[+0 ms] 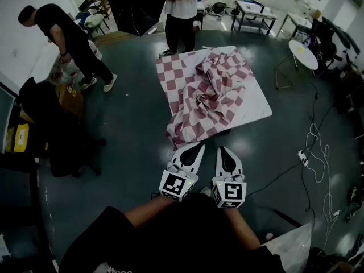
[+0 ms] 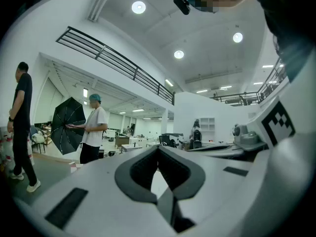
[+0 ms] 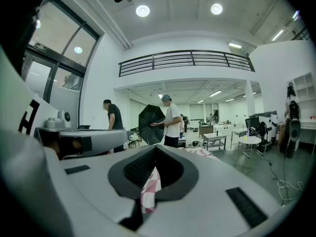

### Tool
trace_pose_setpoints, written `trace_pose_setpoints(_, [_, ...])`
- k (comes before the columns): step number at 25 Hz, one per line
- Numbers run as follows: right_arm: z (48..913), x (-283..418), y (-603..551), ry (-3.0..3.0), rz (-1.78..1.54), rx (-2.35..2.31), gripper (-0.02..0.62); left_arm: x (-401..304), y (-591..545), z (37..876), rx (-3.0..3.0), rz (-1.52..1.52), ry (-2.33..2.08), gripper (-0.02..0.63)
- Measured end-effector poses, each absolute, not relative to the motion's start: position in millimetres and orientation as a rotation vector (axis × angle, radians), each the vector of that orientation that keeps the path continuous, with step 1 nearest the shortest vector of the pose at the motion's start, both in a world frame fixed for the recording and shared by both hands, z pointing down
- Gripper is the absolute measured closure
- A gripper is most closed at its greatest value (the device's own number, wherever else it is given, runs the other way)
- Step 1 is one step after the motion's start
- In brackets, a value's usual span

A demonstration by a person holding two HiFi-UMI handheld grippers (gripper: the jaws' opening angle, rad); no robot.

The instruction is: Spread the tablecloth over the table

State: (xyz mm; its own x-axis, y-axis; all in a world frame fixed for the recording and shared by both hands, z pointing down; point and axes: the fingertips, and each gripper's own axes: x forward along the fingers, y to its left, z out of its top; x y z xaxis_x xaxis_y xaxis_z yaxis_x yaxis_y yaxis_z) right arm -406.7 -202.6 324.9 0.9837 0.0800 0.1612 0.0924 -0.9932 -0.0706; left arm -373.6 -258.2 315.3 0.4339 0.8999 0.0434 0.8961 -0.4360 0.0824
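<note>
- Holding left tool (image 1: 199,146) and right tool (image 1: 223,149) side by side, just short of the tabletop (image 1: 254,103).
- Keeping both pairs of jaws pressed together, gripping nothing.
- Leaving the tablecloth (image 1: 207,92) crumpled mid-tabletop, with one flap draped over the near edge.
- Probably poised here to reach that flap, as the closest hem for pulling flat.

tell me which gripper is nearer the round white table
Right. The round white table stands ahead and right of the right gripper; the left gripper is farther left.
</note>
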Motion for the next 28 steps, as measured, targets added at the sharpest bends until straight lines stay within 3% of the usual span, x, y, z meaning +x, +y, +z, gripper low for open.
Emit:
trace_pose_setpoints(9, [333, -418, -172, -0.112, -0.196, -2.980, 0.578, -377, -240, 313, 2.574, 0.085, 1.657, 0.589])
trace_pose_setpoints(19, [389, -455, -95, -0.063, -0.326, -2.903, 0.578, -380, -215, 371, 2.669, 0.256, 1.590, 0.589])
trace_pose_setpoints(28, [417, -422, -34, -0.102, -0.382, -2.895, 0.577, -360, -145, 407, 2.634, 0.384, 1.653, 0.589])
